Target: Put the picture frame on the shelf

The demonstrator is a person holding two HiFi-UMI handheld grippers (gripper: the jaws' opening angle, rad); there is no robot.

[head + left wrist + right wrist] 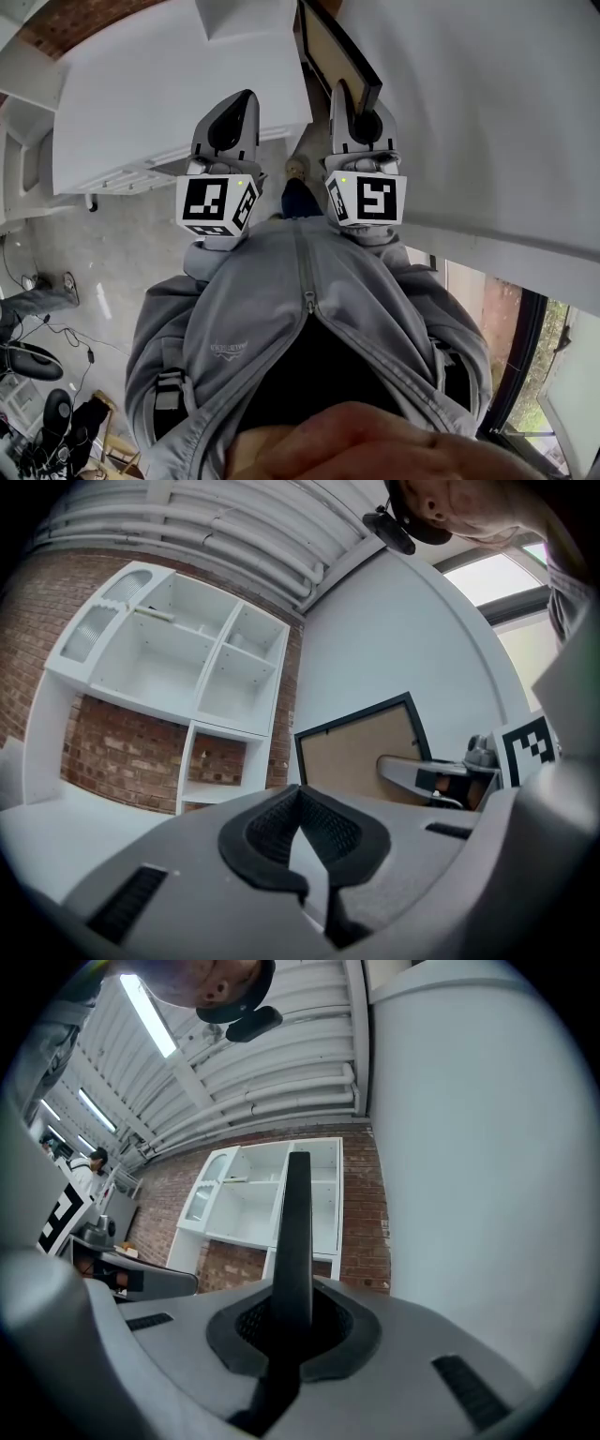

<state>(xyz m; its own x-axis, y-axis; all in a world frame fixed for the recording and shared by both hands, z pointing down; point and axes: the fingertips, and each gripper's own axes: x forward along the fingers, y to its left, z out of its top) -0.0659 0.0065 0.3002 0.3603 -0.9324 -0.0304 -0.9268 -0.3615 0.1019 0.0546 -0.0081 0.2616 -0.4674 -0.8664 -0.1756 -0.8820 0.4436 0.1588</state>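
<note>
The picture frame (339,54) has a black rim and a tan backing. My right gripper (362,114) is shut on its lower edge and holds it upright in front of me. In the right gripper view the frame (298,1232) stands edge-on between the pads. From the left gripper view its tan back (361,754) shows, with the right gripper (441,775) clamped on it. My left gripper (233,111) hangs beside it on the left, shut and empty; its pads (323,829) meet. The white shelf unit (178,658) with open compartments stands ahead against a brick wall (112,757).
A plain white wall (487,112) runs along the right. The white shelf unit (159,103) fills the upper left of the head view. Cables, a chair and dark gear (42,375) lie on the grey floor at the lower left. A window (534,356) shows at the lower right.
</note>
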